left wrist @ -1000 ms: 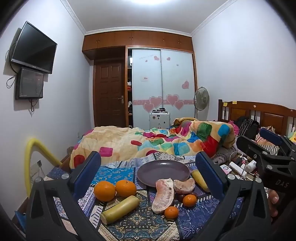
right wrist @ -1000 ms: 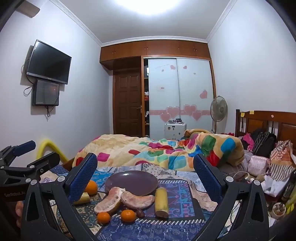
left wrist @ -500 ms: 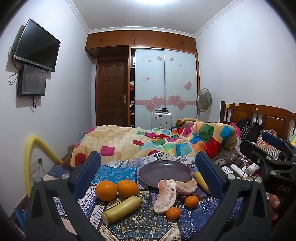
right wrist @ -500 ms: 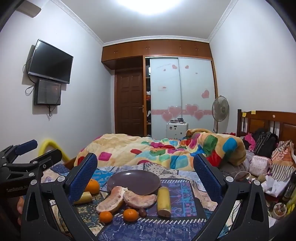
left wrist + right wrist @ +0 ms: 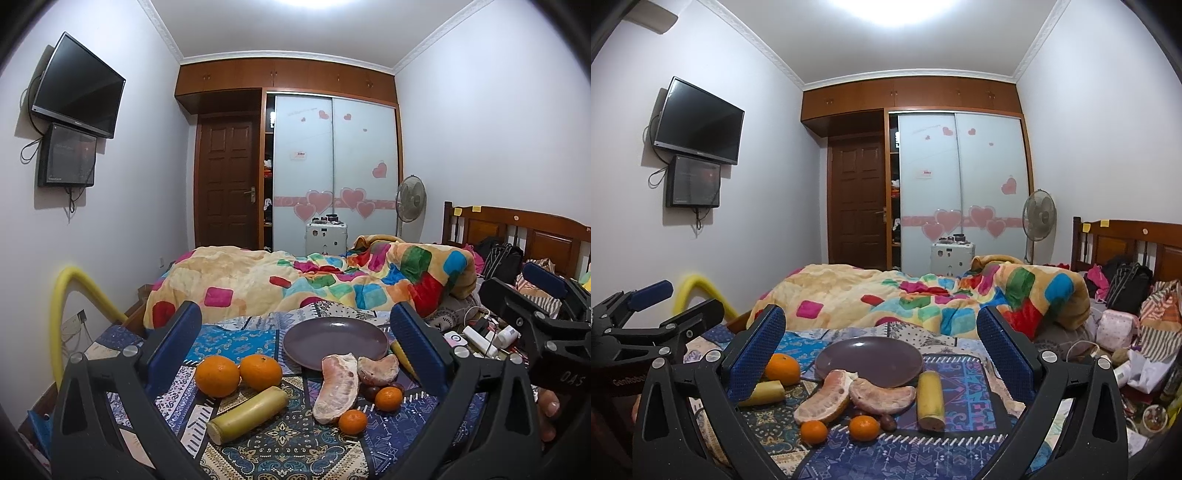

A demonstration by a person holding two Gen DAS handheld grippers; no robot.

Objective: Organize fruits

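An empty purple plate (image 5: pixel 335 341) (image 5: pixel 868 360) sits on a patterned cloth on the bed. In front of it lie two pomelo wedges (image 5: pixel 338 387) (image 5: pixel 882 395), two small tangerines (image 5: pixel 352 422) (image 5: pixel 863 427), two large oranges (image 5: pixel 217 374) (image 5: pixel 782 368) at the left, and two yellow cane pieces (image 5: pixel 248 413) (image 5: pixel 930 395). My left gripper (image 5: pixel 295 354) is open and empty, held above the fruit. My right gripper (image 5: pixel 881 354) is open and empty too, facing the plate. Each gripper shows at the edge of the other's view.
A crumpled colourful quilt (image 5: pixel 314 280) lies behind the plate. Clutter of chargers, bottles and bags (image 5: pixel 484 336) (image 5: pixel 1123 332) fills the right side. A yellow curved tube (image 5: pixel 70 306) stands at the left by the wall. A wooden headboard (image 5: pixel 1126 243) stands at the right.
Both views have shifted slightly, so the fruit sits a little differently in frame. Both grippers stay open and nothing on the cloth has moved.
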